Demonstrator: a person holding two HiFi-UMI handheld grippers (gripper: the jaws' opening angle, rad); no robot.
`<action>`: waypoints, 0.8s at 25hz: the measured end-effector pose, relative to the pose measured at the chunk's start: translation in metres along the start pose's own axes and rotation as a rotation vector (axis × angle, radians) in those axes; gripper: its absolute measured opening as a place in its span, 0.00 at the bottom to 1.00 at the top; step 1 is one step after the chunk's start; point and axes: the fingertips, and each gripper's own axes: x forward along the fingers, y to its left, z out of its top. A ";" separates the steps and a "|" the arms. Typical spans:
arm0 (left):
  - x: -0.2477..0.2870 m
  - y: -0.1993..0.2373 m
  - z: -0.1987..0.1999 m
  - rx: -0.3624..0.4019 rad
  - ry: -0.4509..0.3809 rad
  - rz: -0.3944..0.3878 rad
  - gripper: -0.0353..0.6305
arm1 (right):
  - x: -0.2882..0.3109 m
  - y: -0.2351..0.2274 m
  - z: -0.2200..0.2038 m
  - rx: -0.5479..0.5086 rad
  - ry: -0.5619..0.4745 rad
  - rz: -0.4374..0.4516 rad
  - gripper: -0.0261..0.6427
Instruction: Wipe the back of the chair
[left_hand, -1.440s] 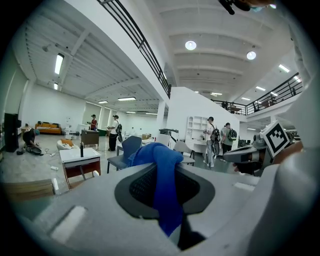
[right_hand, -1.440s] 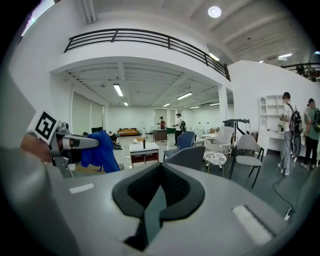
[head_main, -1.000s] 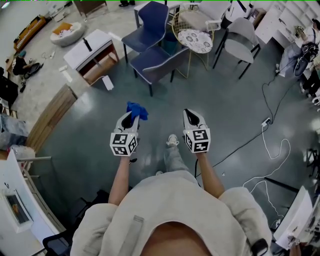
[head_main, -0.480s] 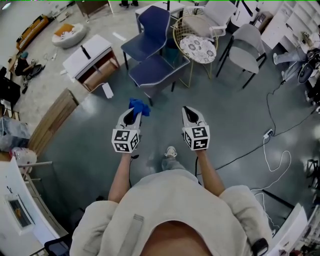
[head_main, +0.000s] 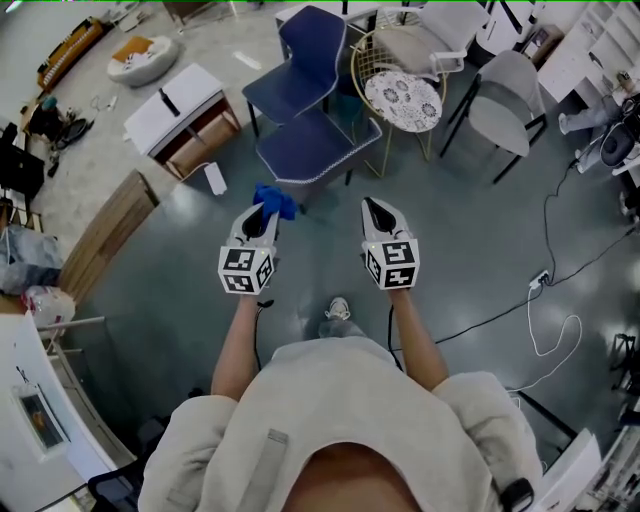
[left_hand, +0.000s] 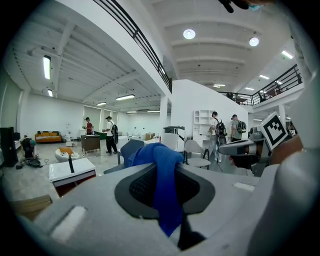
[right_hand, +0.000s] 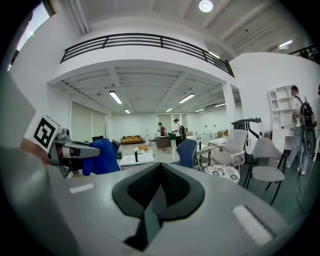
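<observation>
Left tool (head_main: 262, 213): held out ahead of the person, clenched on a blue cloth (left_hand: 163, 185) that bunches over the tips and hangs down between the jaws.
Right tool (head_main: 373, 207): level with the left one and apart from it, jaws pressed together with nothing in them.
Floor (head_main: 470, 250): glossy dark grey underfoot, catching the ceiling lights. A white cable (head_main: 553, 335) loops across it at the right. Toward the far left it gives way to pale speckled flooring.
Navy chairs (head_main: 312, 140): two, one behind the other, just ahead of the tools. The cloth is short of them and touches neither.
Gold wire chair (head_main: 402, 98): round floral cushion on its seat, just right of the navy chairs.
Grey chair (head_main: 503, 95): farther right, on dark legs.
Low white cabinet (head_main: 178, 95): left of the navy chairs, with a slim dark object lying on top. Its wood-lined compartment is open to the front, contents too dim to tell.
Round white tub (head_main: 140, 60): far left, holding something orange.
Room: a large white hall with a railed mezzanine (right_hand: 145, 42), strip lights, and people (left_hand: 110, 132) standing far back.
</observation>
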 end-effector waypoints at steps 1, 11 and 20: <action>0.004 0.001 0.000 0.000 0.001 0.003 0.15 | 0.004 -0.003 0.002 0.004 -0.005 0.002 0.04; 0.016 0.014 -0.014 -0.021 0.038 0.021 0.15 | 0.028 -0.008 -0.012 0.042 0.025 0.015 0.04; 0.022 0.045 -0.022 -0.024 0.036 0.003 0.15 | 0.050 0.007 -0.019 0.035 0.046 -0.018 0.04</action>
